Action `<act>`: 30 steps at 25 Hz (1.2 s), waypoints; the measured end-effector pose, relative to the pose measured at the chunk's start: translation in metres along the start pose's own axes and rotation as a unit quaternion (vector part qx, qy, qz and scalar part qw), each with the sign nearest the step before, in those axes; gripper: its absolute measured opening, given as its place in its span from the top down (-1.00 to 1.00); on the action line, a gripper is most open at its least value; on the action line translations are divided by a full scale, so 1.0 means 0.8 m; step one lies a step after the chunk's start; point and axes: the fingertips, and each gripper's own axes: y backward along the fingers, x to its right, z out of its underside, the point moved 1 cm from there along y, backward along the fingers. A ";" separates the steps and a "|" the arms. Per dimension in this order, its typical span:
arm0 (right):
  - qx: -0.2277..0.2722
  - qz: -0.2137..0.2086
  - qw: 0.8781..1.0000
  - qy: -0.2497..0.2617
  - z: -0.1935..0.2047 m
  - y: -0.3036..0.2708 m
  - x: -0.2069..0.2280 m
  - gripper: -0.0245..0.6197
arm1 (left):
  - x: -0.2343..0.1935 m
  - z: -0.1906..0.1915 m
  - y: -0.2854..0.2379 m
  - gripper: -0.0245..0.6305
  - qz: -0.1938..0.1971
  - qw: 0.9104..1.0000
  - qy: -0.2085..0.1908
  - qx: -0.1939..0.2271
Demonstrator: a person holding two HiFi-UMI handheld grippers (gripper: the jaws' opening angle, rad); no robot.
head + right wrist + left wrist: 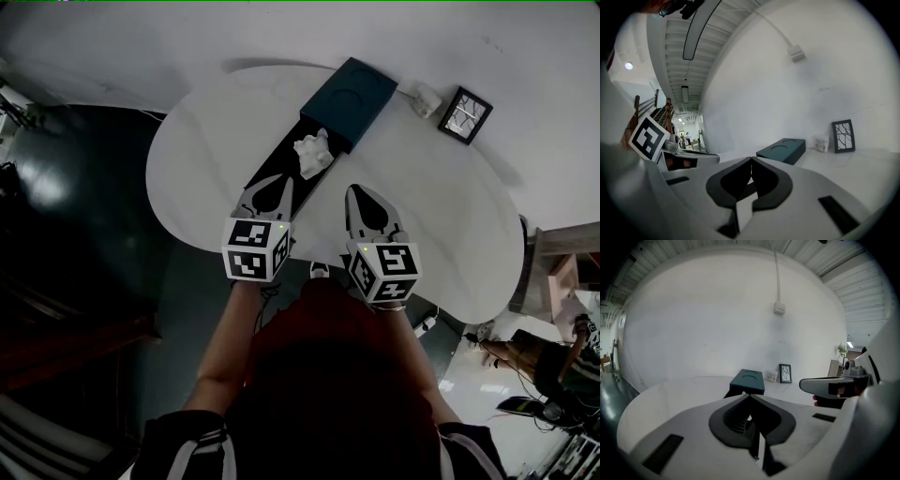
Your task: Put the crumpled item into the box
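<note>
In the head view the crumpled white item (312, 153) lies on a long black part (277, 161) that runs from the teal box (349, 90) towards me on the white table (441, 206). My left gripper (273, 185) hovers just short of the crumpled item, jaws shut and empty. To its right, my right gripper (357, 192) is also shut and holds nothing. The teal box (747, 380) stands beyond the left gripper (750, 396), and the teal box (783, 150) likewise lies beyond the right gripper (751, 159). Both gripper views hide the crumpled item behind the jaws.
A black picture frame (465, 114) leans against the wall at the table's back right, with a small white object (427, 98) beside it. Dark floor (84, 244) lies off the table's left edge. Clutter and cables (525, 394) sit at the lower right.
</note>
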 end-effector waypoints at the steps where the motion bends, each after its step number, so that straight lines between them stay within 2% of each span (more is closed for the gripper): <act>1: 0.000 -0.001 1.000 0.003 0.000 0.003 -0.003 0.88 | 0.001 0.001 0.006 0.85 -0.001 1.000 0.002 0.003; 13: 0.012 -0.009 1.000 0.023 -0.004 0.039 -0.029 0.88 | 0.006 0.010 0.064 0.85 -0.020 0.999 0.015 0.024; 30: 0.030 -0.013 0.999 0.024 -0.003 0.081 -0.064 0.88 | 0.019 0.017 0.125 0.85 -0.018 0.999 0.010 0.047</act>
